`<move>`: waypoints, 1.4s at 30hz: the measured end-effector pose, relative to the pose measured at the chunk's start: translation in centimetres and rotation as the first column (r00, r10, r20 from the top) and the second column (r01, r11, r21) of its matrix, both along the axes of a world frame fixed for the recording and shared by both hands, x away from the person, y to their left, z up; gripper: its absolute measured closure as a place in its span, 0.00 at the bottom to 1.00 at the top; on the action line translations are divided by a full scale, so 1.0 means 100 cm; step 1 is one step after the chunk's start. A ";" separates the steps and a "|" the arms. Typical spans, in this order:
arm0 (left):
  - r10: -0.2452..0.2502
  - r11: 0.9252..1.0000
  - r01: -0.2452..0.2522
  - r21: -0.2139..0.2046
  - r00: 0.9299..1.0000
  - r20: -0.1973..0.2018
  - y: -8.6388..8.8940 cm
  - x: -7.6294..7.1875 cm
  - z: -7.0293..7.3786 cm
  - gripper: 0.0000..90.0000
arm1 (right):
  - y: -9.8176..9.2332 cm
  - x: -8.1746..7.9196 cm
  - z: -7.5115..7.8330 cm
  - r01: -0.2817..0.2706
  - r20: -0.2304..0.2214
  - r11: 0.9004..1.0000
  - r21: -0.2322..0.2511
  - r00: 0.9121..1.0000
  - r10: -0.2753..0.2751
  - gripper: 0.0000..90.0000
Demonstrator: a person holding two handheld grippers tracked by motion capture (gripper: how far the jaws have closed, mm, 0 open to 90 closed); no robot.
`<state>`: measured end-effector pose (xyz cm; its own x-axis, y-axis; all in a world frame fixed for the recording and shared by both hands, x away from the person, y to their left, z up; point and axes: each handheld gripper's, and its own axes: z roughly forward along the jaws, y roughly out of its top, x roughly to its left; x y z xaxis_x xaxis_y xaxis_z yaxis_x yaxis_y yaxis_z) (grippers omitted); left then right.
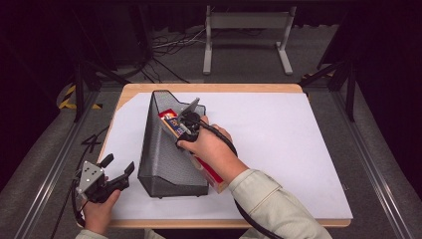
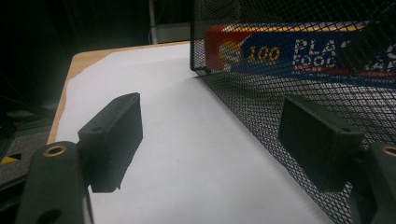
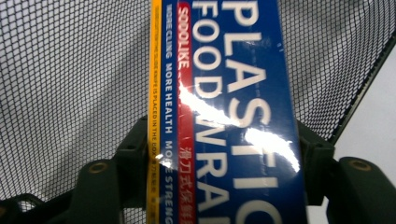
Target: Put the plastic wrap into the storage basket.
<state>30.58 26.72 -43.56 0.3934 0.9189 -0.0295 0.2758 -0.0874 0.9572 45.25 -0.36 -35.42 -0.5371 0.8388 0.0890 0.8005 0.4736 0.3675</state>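
Observation:
A long plastic food wrap box, blue, red and yellow, lies slanted with its far end inside a black mesh file holder on the white sheet. My right gripper is shut on the box near the holder's open top. In the right gripper view the box runs up between both jaws, mesh behind it. My left gripper stands open at the table's front left, beside the holder and apart from it. In the left gripper view its pads frame bare sheet, and the box shows through the mesh wall.
A white sheet covers the wooden table. Beyond the table stand a grey metal frame and loose cables on the floor. Black stand legs flank the table's far corners.

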 end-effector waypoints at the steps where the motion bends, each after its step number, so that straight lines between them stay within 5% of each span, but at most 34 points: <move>1: 0.000 1.000 0.000 0.000 1.000 0.000 0.000 0.000 0.000 0.26 | 0.000 0.000 0.000 0.000 0.000 1.000 0.000 1.000 0.000 0.39; 2: 0.000 1.000 0.000 0.001 1.000 -0.001 0.000 0.000 0.000 0.26 | 0.000 -0.001 0.001 -0.009 0.006 0.999 0.044 1.000 0.009 0.34; 8: 0.003 1.000 -0.003 -0.001 1.000 -0.001 0.001 0.000 0.000 0.26 | -0.002 -0.003 0.003 -0.023 0.031 0.997 0.078 0.999 0.021 0.33; 17: 0.006 1.000 -0.006 -0.002 1.000 -0.002 0.001 0.001 -0.001 0.26 | -0.015 -0.007 0.016 -0.057 0.130 0.986 0.154 0.991 0.037 0.32; 24: 0.001 1.000 -0.001 0.002 1.000 -0.001 0.000 0.001 -0.001 0.26 | -0.030 -0.020 0.034 -0.117 0.269 0.972 0.203 0.961 0.059 0.32; 28: 0.005 1.000 -0.005 -0.006 1.000 0.001 0.000 0.001 0.000 0.26 | -0.039 -0.025 0.042 -0.139 0.306 0.963 0.230 0.950 0.064 0.32; 33: 0.000 1.000 0.000 -0.001 1.000 0.000 -0.001 0.002 -0.001 0.26 | -0.061 -0.035 0.053 -0.182 0.395 0.956 0.229 0.915 0.080 0.32; 42: -0.001 1.000 0.001 0.003 1.000 -0.004 -0.001 0.003 -0.001 0.26 | -0.098 -0.040 0.061 -0.175 0.423 0.951 0.255 0.904 0.053 0.32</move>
<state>30.84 26.61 -43.66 0.3940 0.9187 -0.0285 0.2793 -0.0902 0.9559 41.22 -10.18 -29.33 -0.6674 0.7420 0.0636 0.4980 0.3811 0.7790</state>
